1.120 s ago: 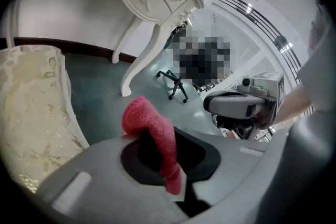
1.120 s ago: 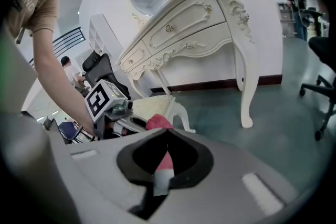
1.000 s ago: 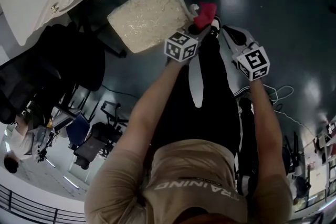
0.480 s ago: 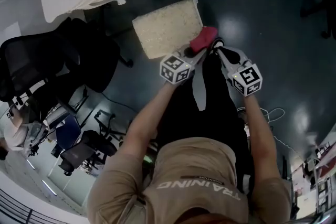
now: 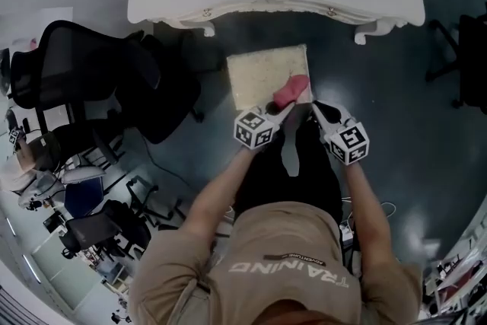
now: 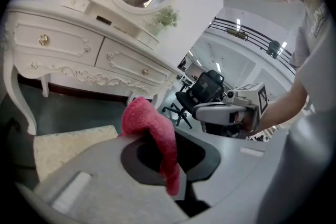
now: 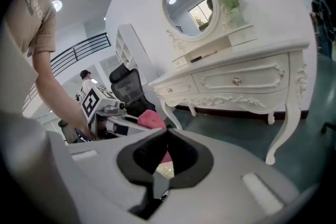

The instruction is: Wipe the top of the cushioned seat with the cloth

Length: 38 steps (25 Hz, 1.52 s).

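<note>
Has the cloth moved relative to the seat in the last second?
Yes. The cloth in the left gripper was off the edge of the cushioned seat; now it's over its near right corner.

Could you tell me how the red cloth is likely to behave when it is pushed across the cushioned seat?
Probably floppy: the cloth folds and droops where the left gripper has its jaws shut on it. It looks light and fluffy, so it may bunch rather than slide flat on the cushioned seat with its textured top. Being pinched, it seems unlikely to slip out.
</note>
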Each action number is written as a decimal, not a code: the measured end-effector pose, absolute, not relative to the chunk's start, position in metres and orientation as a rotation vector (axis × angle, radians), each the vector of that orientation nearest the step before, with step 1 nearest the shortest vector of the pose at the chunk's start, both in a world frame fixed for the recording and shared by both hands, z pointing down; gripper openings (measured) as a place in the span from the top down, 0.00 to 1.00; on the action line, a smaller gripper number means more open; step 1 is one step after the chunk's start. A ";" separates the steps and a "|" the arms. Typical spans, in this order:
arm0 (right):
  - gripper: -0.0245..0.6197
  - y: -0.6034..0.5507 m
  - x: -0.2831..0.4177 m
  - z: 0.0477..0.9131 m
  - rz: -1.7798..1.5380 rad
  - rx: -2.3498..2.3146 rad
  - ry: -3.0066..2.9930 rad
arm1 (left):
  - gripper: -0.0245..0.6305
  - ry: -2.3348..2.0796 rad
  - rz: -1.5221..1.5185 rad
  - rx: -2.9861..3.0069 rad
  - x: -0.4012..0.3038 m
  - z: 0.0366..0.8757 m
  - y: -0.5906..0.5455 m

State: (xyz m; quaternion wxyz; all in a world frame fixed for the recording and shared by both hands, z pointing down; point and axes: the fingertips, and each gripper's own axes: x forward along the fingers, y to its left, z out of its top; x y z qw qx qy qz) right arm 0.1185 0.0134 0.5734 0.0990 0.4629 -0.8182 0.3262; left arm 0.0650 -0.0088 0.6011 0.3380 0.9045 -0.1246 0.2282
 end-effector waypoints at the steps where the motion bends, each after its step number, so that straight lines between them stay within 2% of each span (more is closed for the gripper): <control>1: 0.95 0.013 0.113 0.565 0.944 1.356 -2.417 | 0.91 -0.333 0.585 2.363 0.061 0.591 -0.010; 12: 0.95 0.006 0.084 0.460 0.759 1.306 -2.410 | 0.91 -0.422 0.450 2.441 0.024 0.458 -0.025; 21: 0.95 -0.033 0.082 0.360 0.651 1.463 -2.497 | 0.91 -0.649 0.454 2.580 -0.017 0.378 -0.043; 29: 0.96 -0.046 0.055 0.274 0.522 1.437 -2.607 | 0.91 -0.818 0.386 2.672 -0.056 0.289 -0.081; 38: 0.95 -0.073 0.060 0.179 0.416 1.460 -2.652 | 0.91 -0.983 0.262 2.789 -0.083 0.179 -0.116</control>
